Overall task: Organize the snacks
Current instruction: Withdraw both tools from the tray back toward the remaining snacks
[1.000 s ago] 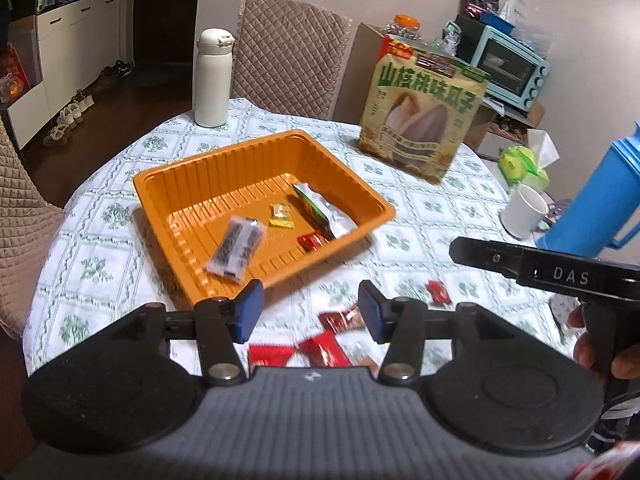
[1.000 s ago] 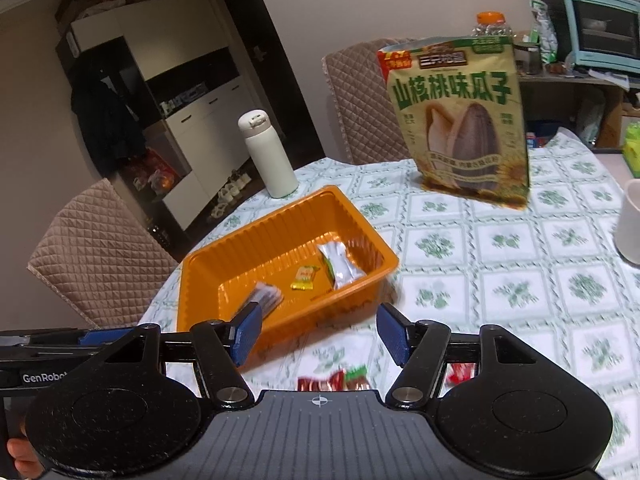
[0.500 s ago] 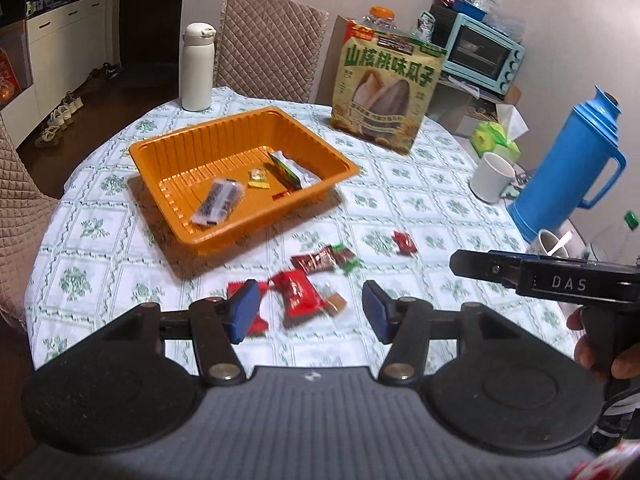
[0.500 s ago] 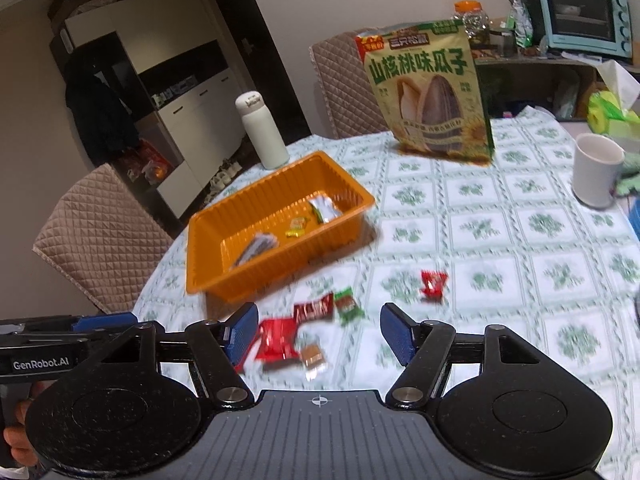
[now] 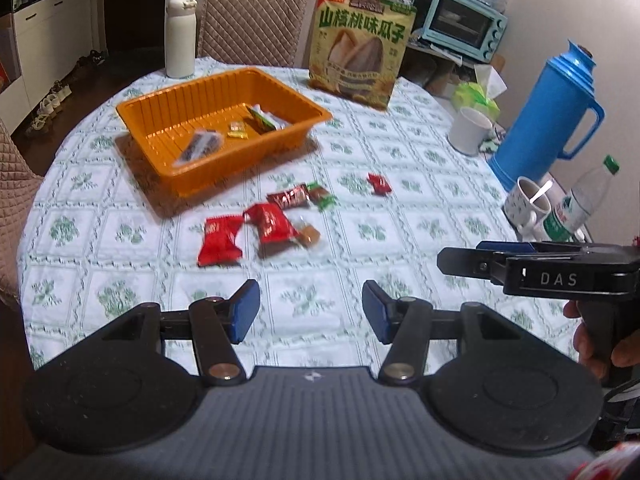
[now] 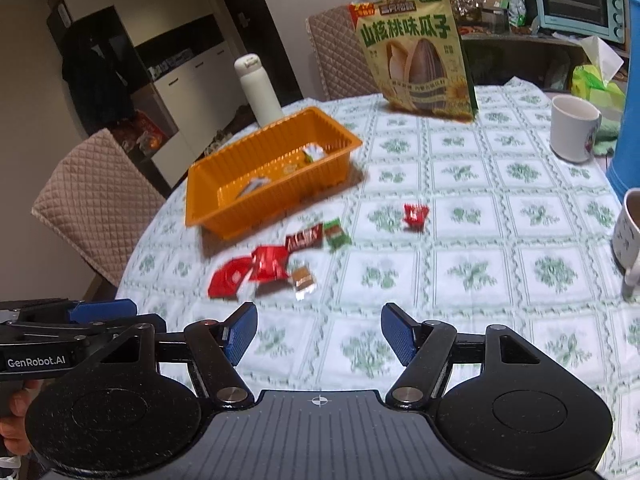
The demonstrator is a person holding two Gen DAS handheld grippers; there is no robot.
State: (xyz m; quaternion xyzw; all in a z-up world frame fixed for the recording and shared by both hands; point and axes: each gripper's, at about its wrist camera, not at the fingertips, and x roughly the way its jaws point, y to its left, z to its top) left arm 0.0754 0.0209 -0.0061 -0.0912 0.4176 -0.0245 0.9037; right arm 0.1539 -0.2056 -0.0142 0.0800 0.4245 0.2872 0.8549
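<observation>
An orange tray (image 5: 168, 100) sits at the table's far left, holding a dark packet (image 5: 200, 146), a yellow candy (image 5: 237, 130) and a green-silver packet (image 5: 264, 118). Loose on the cloth in front of it lie two red packets (image 5: 220, 240) (image 5: 272, 222), a brown candy (image 5: 310, 236), a dark red bar (image 5: 290, 198), a green candy (image 5: 322, 196) and a small red candy (image 5: 379, 183). My left gripper (image 5: 310, 306) hovers open and empty just short of the red packets. My right gripper (image 6: 320, 330) is open and empty too, short of the same cluster (image 6: 270, 262).
A big sunflower-seed bag (image 5: 360, 44) and a white flask (image 5: 181, 36) stand behind the tray. At the right edge are a blue thermos (image 5: 548, 108), a white mug (image 5: 470, 130), a patterned mug with a spoon (image 5: 526, 204) and a plastic bottle (image 5: 580, 204). Quilted chairs ring the table.
Both grippers have drawn back from the tray toward the near table edge, bringing the loose snacks fully into view. Their jaws stand slightly wider than before.
</observation>
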